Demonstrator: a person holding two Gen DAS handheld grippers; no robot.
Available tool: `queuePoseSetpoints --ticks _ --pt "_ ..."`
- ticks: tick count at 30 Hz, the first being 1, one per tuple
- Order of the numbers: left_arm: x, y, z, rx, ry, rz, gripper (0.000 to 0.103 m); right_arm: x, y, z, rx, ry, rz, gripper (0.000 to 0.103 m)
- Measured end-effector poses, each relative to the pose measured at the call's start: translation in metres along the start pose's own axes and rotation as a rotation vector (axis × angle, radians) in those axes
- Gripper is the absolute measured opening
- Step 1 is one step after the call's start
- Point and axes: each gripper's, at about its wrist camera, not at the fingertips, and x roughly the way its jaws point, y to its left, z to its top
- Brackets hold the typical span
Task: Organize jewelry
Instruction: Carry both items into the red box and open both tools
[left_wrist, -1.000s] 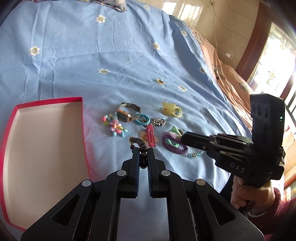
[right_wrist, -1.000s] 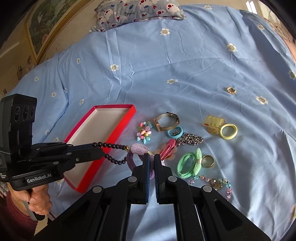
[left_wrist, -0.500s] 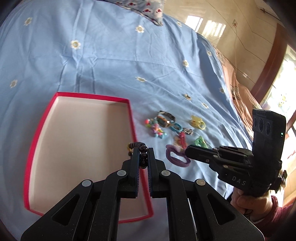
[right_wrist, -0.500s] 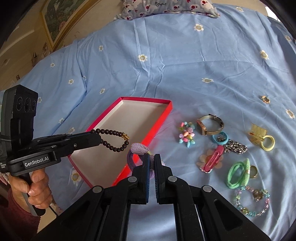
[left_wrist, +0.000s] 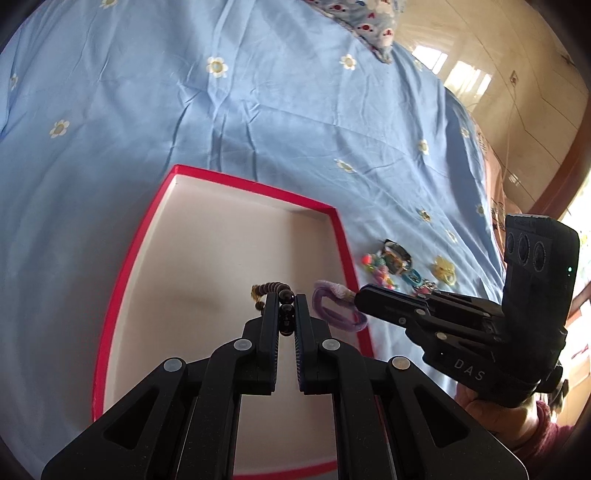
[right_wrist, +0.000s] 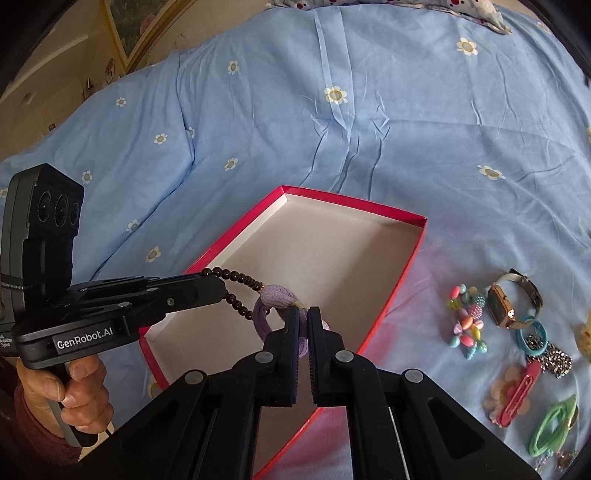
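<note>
Right, my left gripper (left_wrist: 286, 314) is clamped on the dark bead bracelet (right_wrist: 236, 286), right gripper (right_wrist: 303, 325) on the purple scrunchie (left_wrist: 334, 304), both over the red box (right_wrist: 388, 214)'s near-right corner: lower first, release apart so they don't tangle.

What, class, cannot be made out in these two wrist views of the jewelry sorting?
- Dark bead bracelet: left wrist view, lower loop hidden behind the left gripper.
- Purple hair tie: right wrist view, part hidden between the right gripper fingers.
- Red box: near edge covered by gripper arms.
- Yellow clip: cut off at the right edge.
</note>
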Motion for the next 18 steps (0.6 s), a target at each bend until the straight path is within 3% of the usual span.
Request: queuePoseSetpoints --ticks 5,11,18 --pt "0.013 0.028 0.001 -0.061 0.027 0.012 0.006 0.029 -0.004 0.01 0.017 0.04 0.009 0.004" --pt "0.025 0.045 -0.004 -0.077 0.06 0.128 0.006 0.06 -0.003 0.01 -0.009 0.113 -0.009 0.004" --pt "0.033 0.045 -0.004 -0.051 0.086 0.199 0.007 0.073 -0.001 0.009 -0.038 0.15 -0.026 0.008"
